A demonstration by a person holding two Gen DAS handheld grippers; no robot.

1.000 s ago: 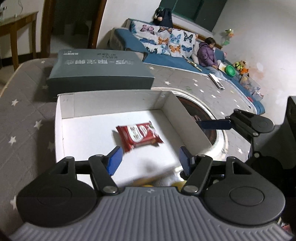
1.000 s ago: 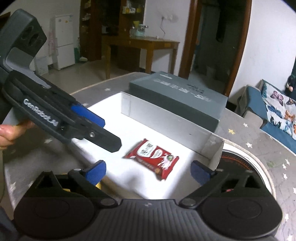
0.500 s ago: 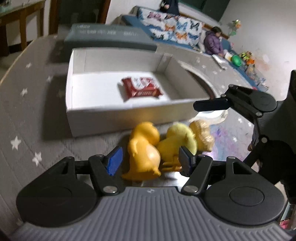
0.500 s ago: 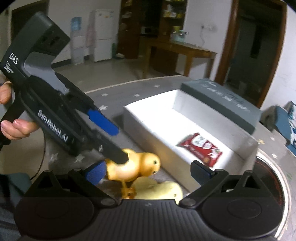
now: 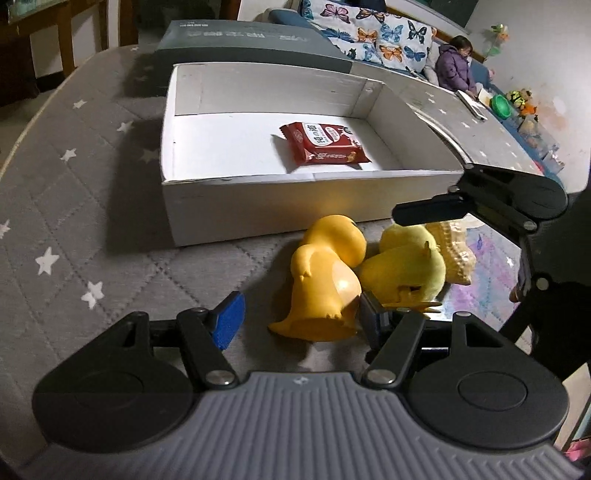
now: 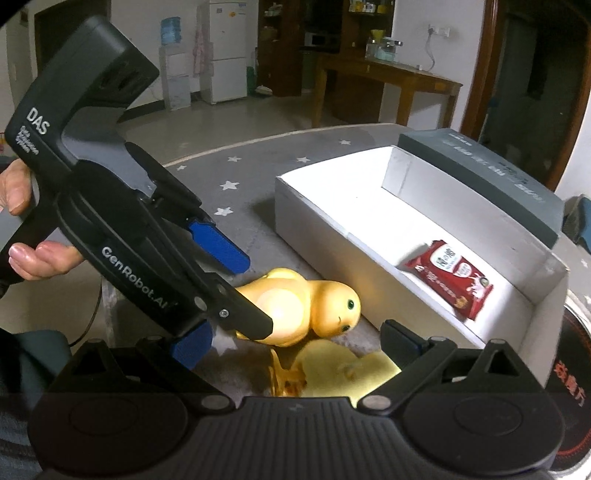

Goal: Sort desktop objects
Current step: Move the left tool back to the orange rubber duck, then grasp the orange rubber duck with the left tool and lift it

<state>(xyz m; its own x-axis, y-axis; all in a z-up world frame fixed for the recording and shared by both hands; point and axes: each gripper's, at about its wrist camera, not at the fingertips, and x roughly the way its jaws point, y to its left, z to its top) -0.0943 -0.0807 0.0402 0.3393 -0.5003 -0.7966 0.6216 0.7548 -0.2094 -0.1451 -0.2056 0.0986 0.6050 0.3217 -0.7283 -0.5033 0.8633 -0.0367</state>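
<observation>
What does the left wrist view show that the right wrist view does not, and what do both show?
Only the left wrist view shows the sofa, a seated person and the pale ridged toy. Only the right wrist view shows the fridge, the wooden table and the hand holding the left gripper. Both show the white box, the red snack packet, the orange duck and the grey box.

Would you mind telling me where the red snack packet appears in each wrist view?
Left wrist: red snack packet upper centre, lying flat in the white box.
Right wrist: packet at right, near the box's right end.
Shared landmark: the orange duck in front of the box.
</observation>
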